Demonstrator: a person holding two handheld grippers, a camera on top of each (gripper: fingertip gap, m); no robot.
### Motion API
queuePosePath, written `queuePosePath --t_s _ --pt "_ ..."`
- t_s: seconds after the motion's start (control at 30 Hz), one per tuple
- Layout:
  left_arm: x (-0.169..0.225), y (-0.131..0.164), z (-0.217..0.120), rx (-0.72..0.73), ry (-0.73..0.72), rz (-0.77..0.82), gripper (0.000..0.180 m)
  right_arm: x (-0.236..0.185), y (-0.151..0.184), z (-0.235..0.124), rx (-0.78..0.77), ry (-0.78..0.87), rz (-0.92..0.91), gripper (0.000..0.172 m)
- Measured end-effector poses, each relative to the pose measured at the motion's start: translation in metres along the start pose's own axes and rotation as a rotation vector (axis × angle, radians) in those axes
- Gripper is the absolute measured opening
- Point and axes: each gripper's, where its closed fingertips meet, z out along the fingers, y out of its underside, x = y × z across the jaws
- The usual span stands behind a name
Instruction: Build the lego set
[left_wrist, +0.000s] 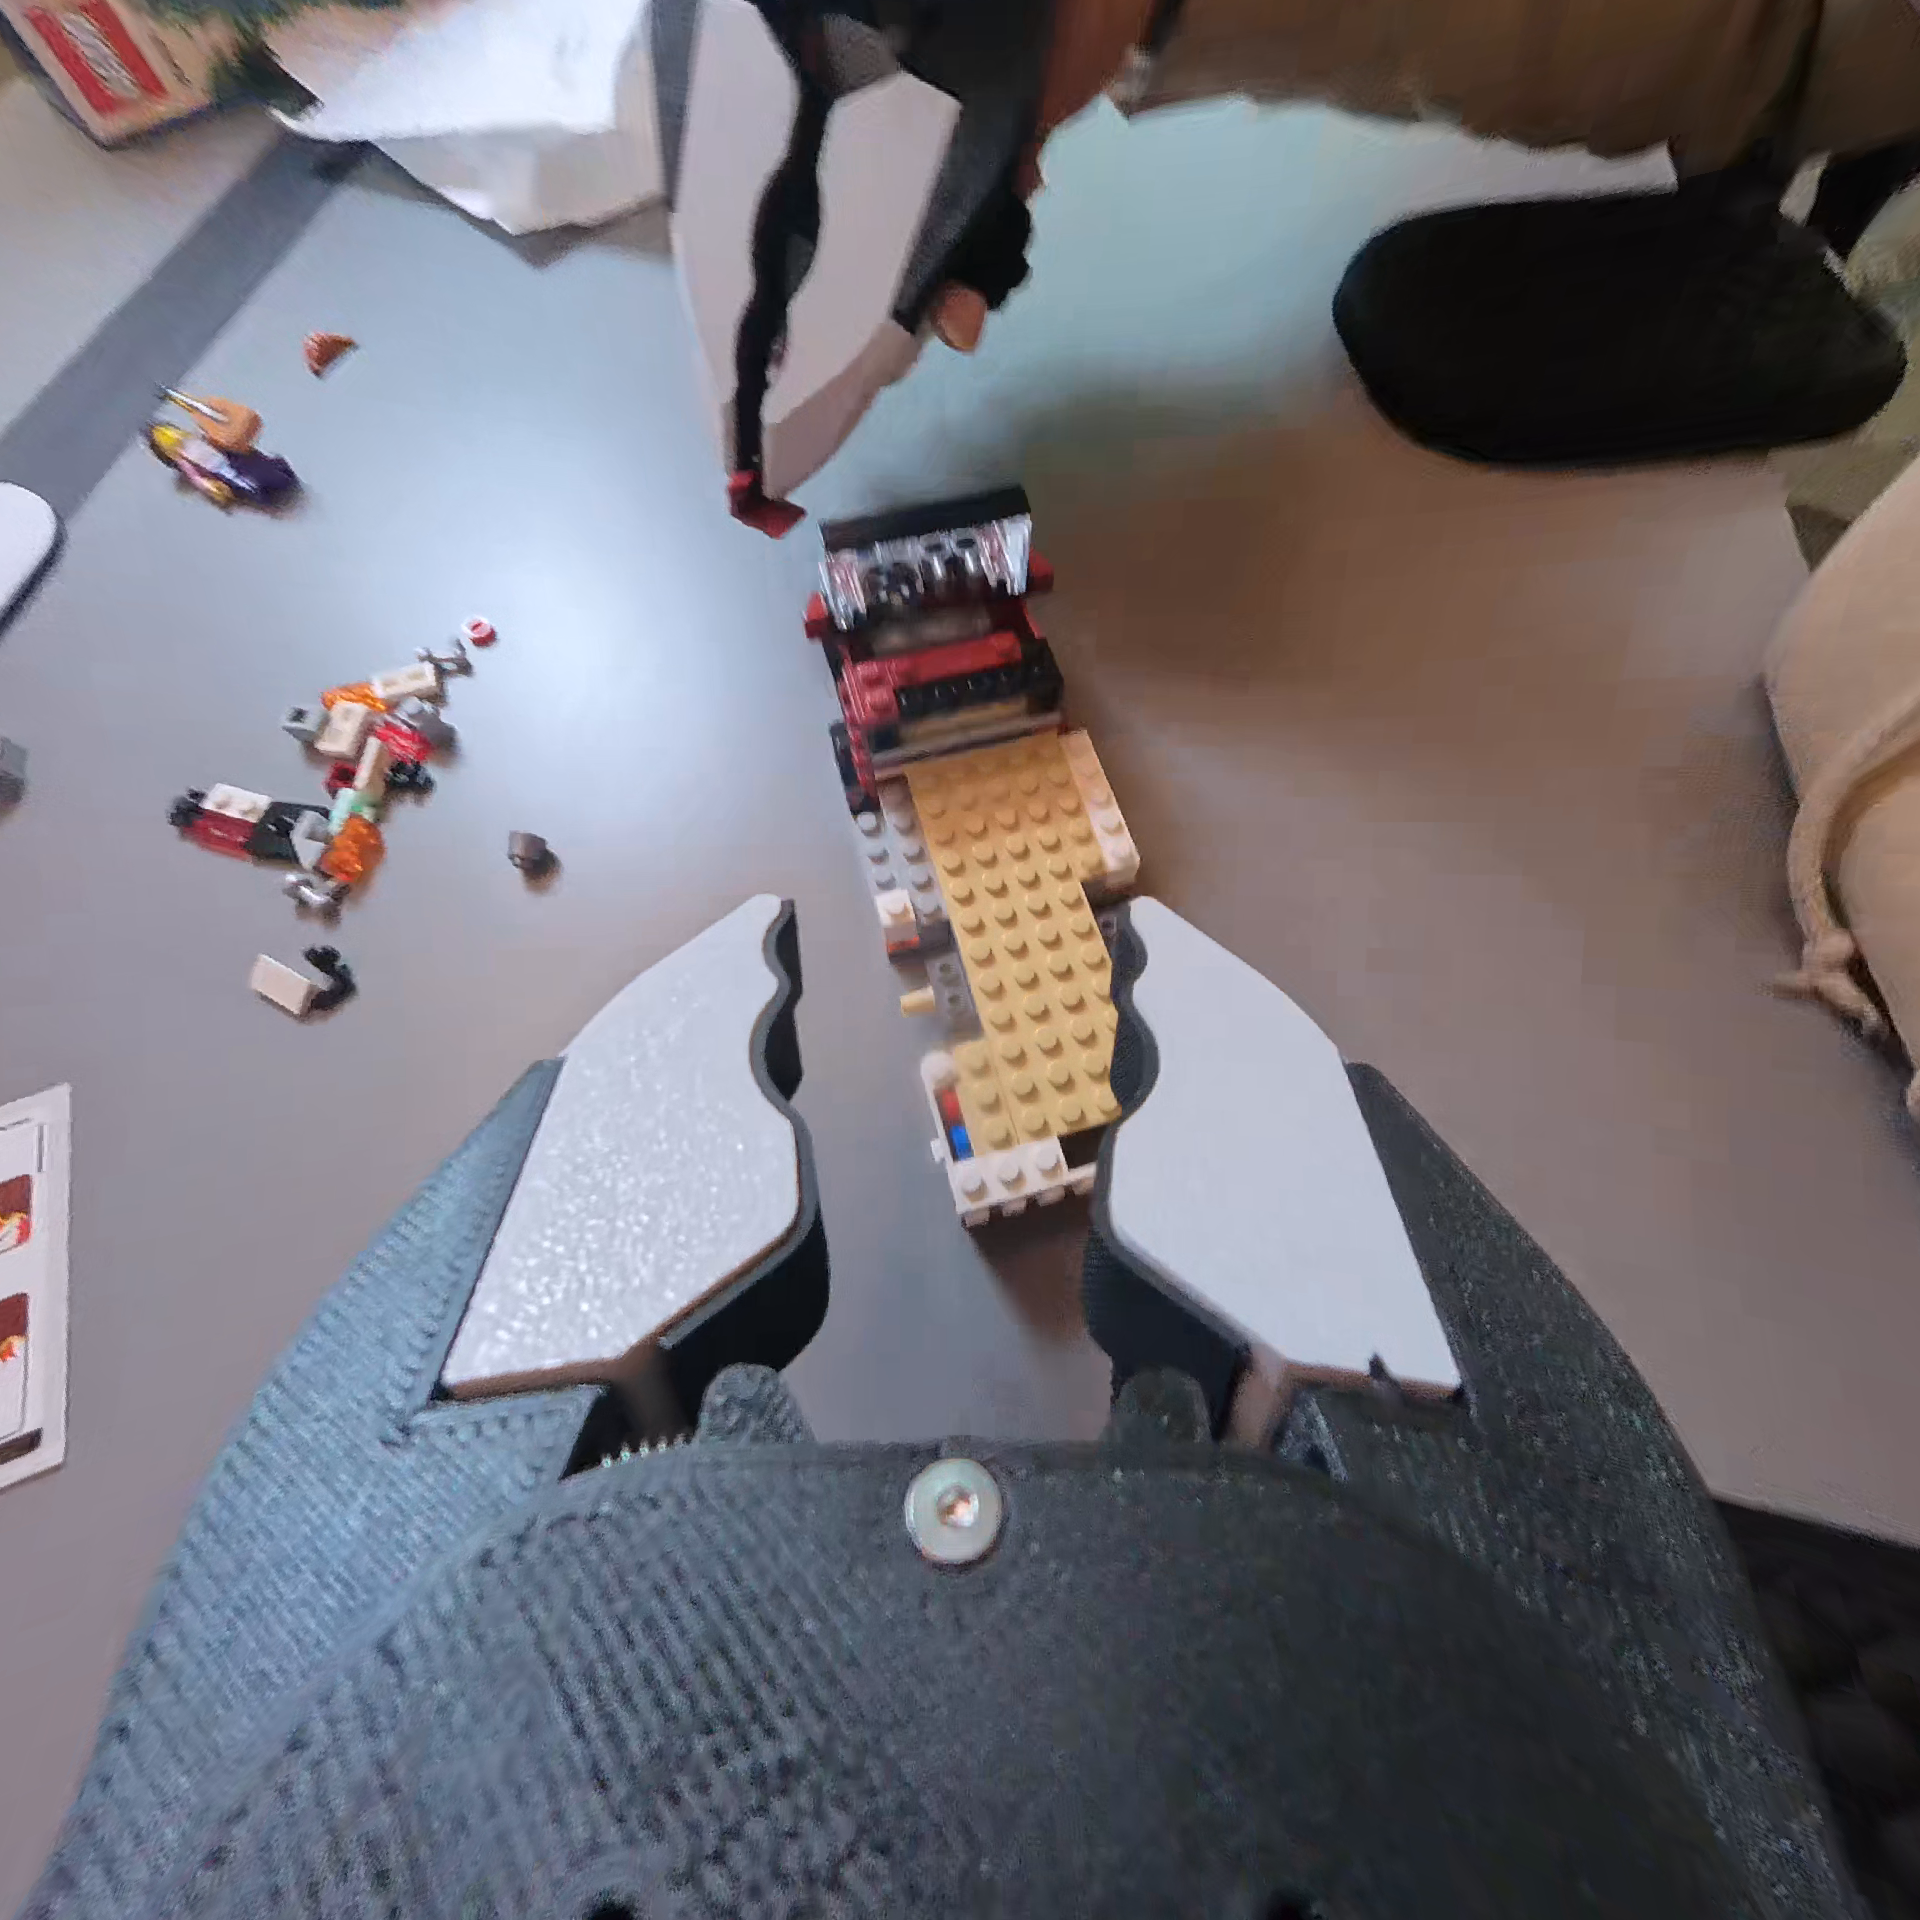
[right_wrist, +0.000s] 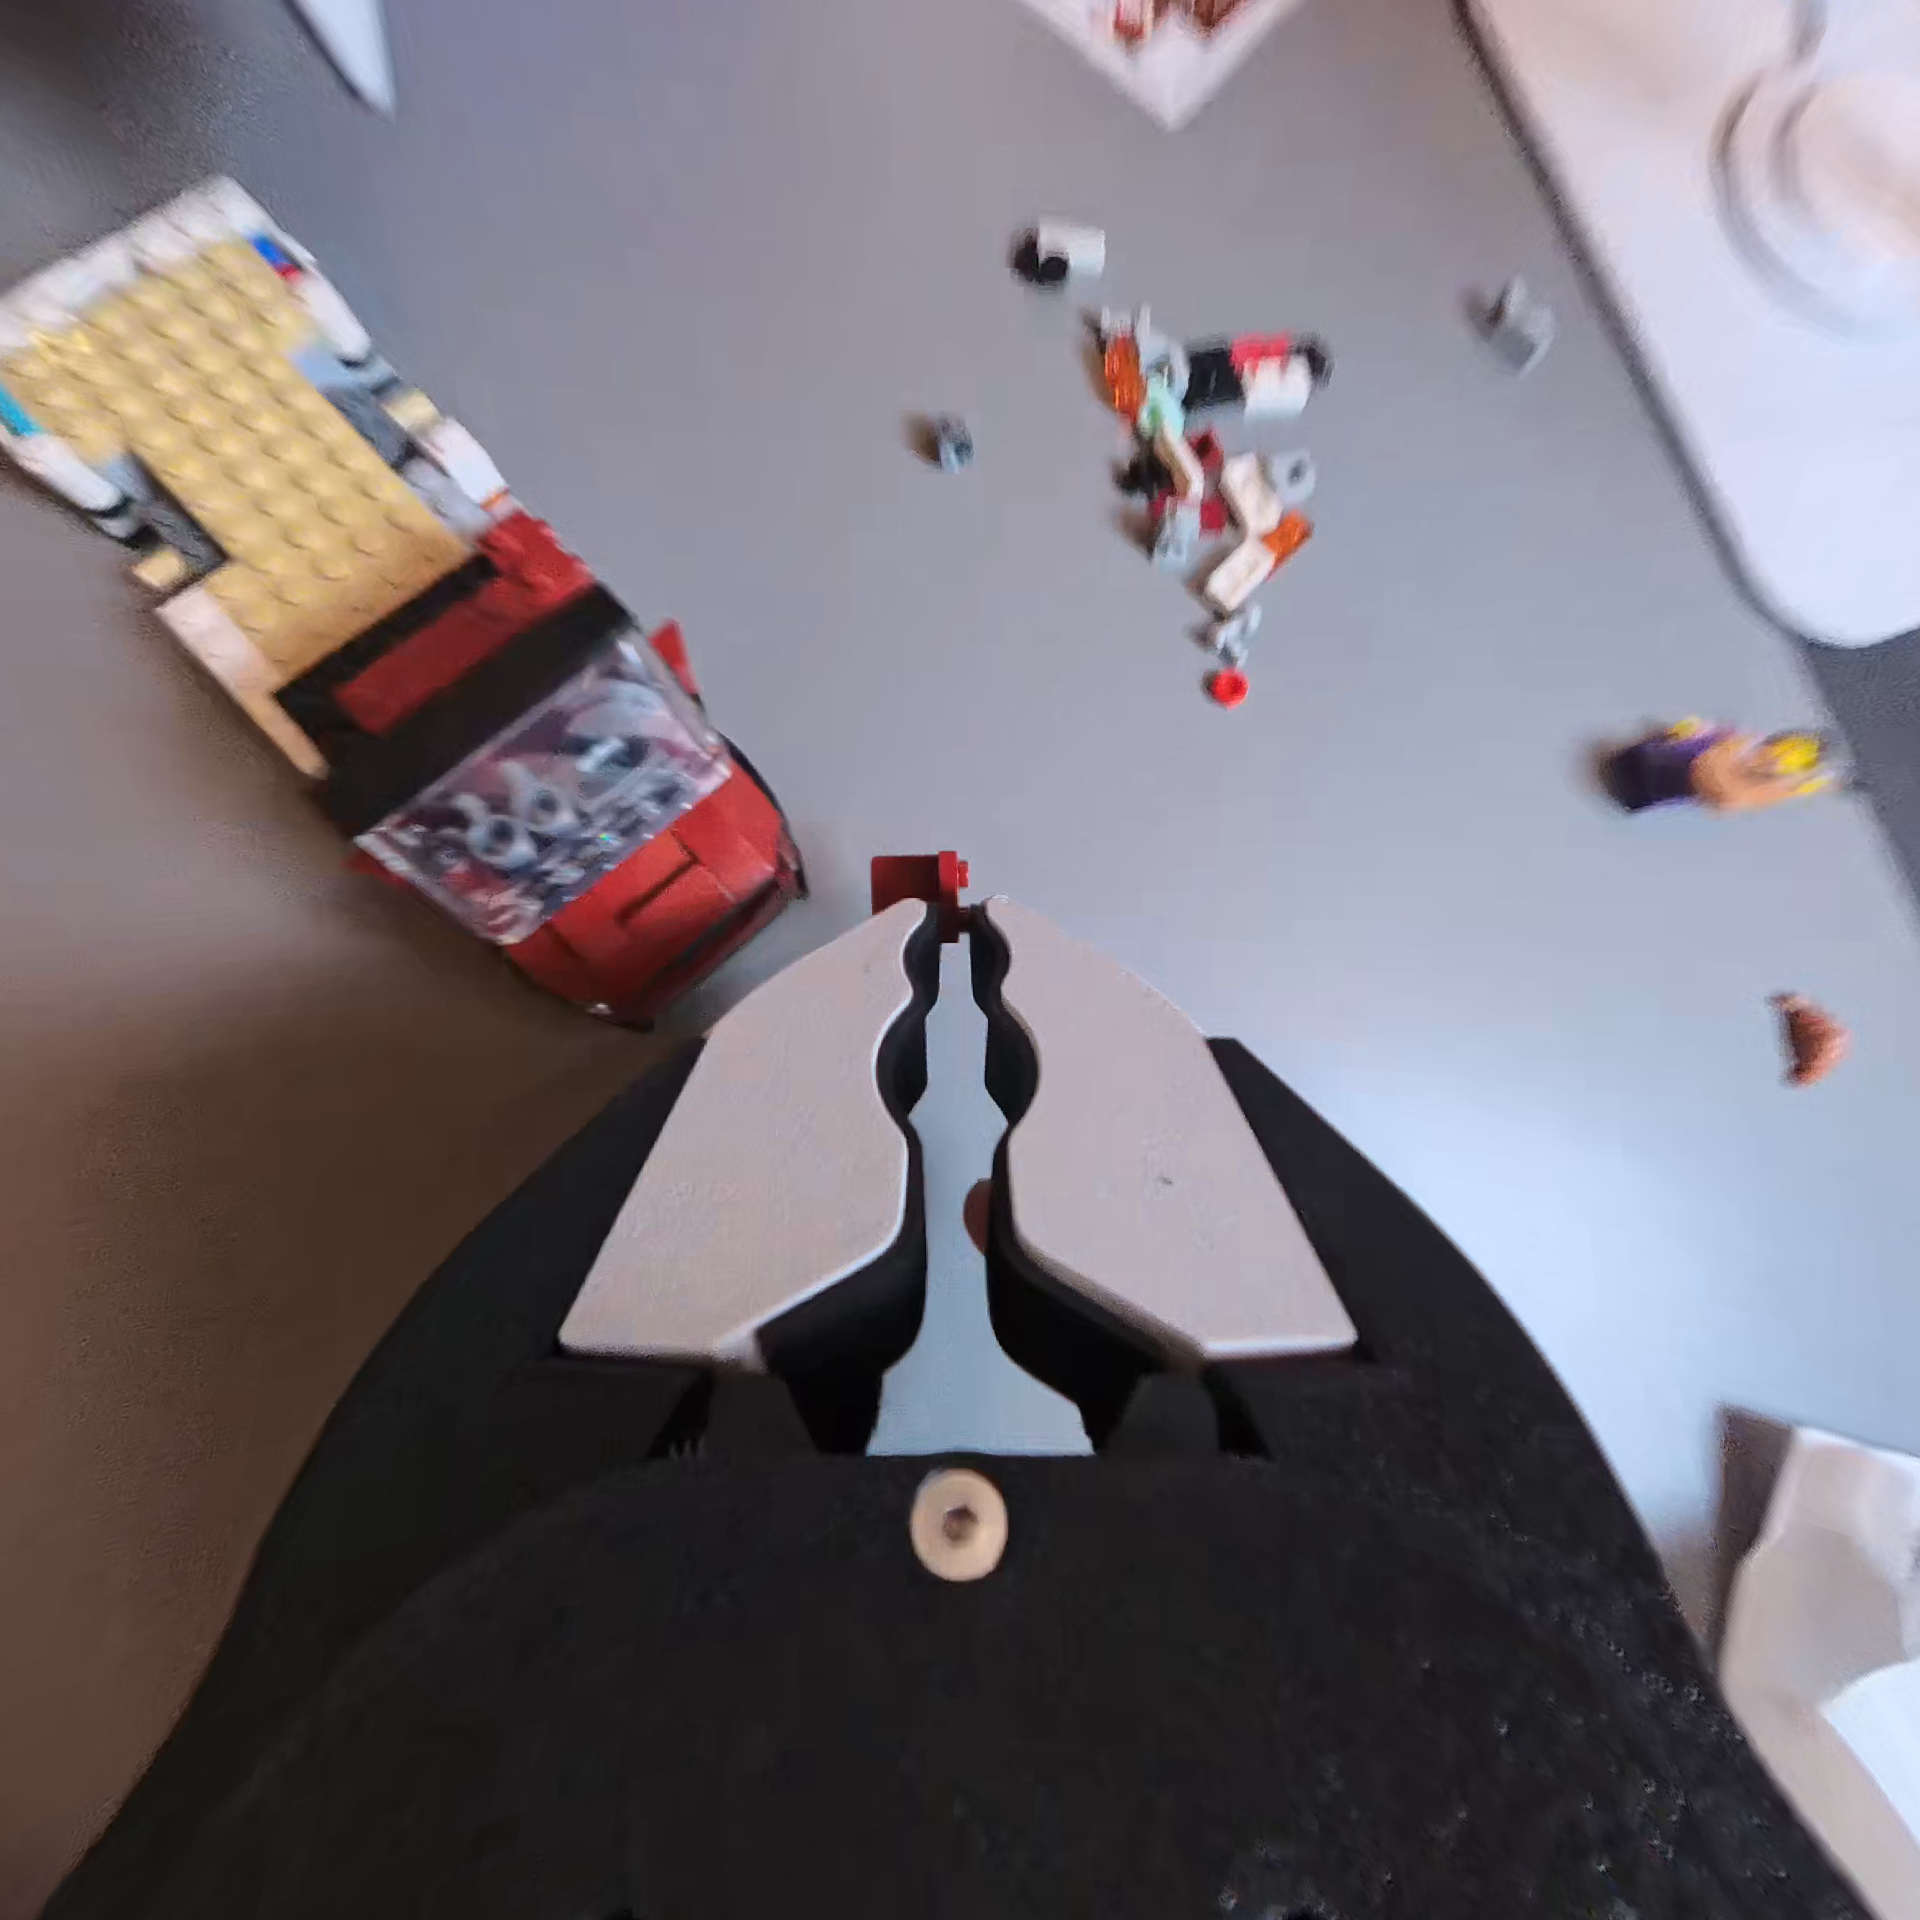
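Note:
A brick-built truck with a tan studded bed, red cab and clear windscreen lies on the grey table. My left gripper is open around its rear end. The right finger lies against the tan plate's edge, while the left finger stands clear of it. My right gripper is shut on a small red brick piece at its fingertips, held just off the truck's cab. In the left wrist view the right gripper shows with the red piece beyond the truck's front.
A pile of loose small bricks lies to the left and also shows in the right wrist view. Purple figure parts, a brown piece, an instruction sheet, white paper and a person's dark shoe lie around.

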Motion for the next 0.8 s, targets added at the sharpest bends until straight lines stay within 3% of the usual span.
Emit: queuePosePath --t_s 0.13,0.23,0.37,0.57,0.8 --pt "0.000 -0.038 0.006 0.185 -0.017 -0.166 0.046 -0.025 -0.042 -0.046 0.273 0.184 -0.254 0.005" --pt "0.014 -0.057 0.019 0.271 0.063 -0.289 0.044 -0.067 -0.067 -0.073 0.448 0.246 -0.412 0.005" --pt "0.067 -0.083 0.023 0.376 0.404 -0.381 0.041 -0.121 -0.086 -0.087 0.603 0.190 -0.445 0.005" --pt "0.114 -0.105 0.007 0.500 0.782 -0.568 0.034 -0.161 -0.098 -0.093 0.684 0.141 -0.479 0.005" --pt "0.117 -0.103 0.002 0.523 0.774 -0.580 0.021 -0.162 -0.099 -0.099 0.706 0.171 -0.509 0.005"
